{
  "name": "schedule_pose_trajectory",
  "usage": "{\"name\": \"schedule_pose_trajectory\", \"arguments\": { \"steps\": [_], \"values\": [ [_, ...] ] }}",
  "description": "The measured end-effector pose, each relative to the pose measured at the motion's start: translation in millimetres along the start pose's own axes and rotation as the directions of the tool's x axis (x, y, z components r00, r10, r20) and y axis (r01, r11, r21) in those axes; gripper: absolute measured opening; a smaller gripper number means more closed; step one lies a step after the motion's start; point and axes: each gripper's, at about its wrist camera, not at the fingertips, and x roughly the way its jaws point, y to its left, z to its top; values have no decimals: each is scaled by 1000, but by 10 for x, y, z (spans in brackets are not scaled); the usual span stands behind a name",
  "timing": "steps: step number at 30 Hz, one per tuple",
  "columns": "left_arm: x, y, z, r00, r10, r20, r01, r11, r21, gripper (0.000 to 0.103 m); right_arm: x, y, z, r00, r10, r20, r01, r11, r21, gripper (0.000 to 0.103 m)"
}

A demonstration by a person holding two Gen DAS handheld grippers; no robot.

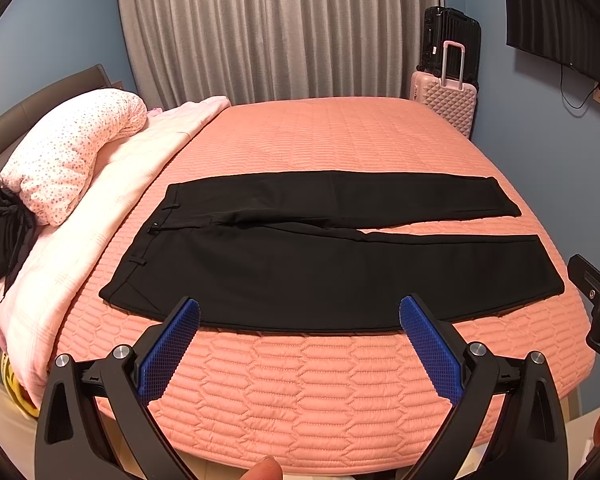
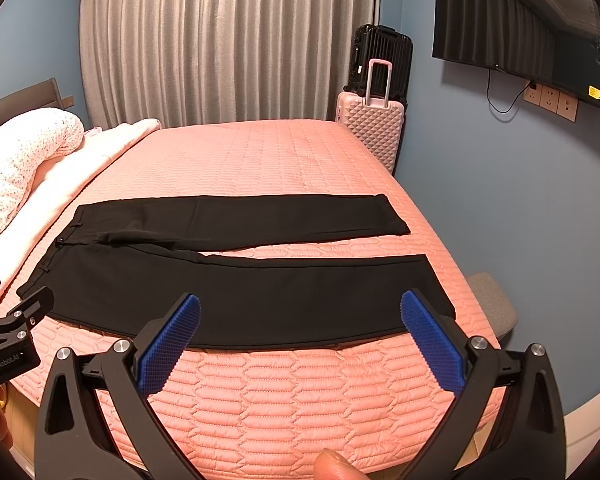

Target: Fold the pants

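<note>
flat black fabric pants (image 1: 320, 268) lay unfolded on quilted pink bed (image 1: 340, 136); left gripper (image 1: 299, 316) and right gripper (image 2: 300, 316) spread, empty; first fold pending, near leg edge to be pinched.

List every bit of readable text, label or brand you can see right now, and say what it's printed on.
"GenRobot.AI": white print on the left hand-held gripper body, seen in the right wrist view.
"D": a cut-off white letter on the right hand-held gripper, seen in the left wrist view.
Yellow sticker on the TV: too small to read.
White tag on the black suitcase: too small to read.
</note>
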Motion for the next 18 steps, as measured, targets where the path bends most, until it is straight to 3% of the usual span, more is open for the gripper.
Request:
{"name": "schedule_pose_trajectory", "arguments": {
  "steps": [10,13,18],
  "values": [
    [140,57,-34,999,-12,-34,13,1000,6,98,200,-123,-33,1000,18,-20,-18,1000,-25,98],
    [276,95,5,998,-33,-49,33,999,-12,98,393,-239,-16,999,17,-31,-18,999,-38,98],
    [595,76,146,998,-4,-66,6,999,34,98,955,-576,194,1000,16,-24,-18,997,-81,98]
  ]
}}
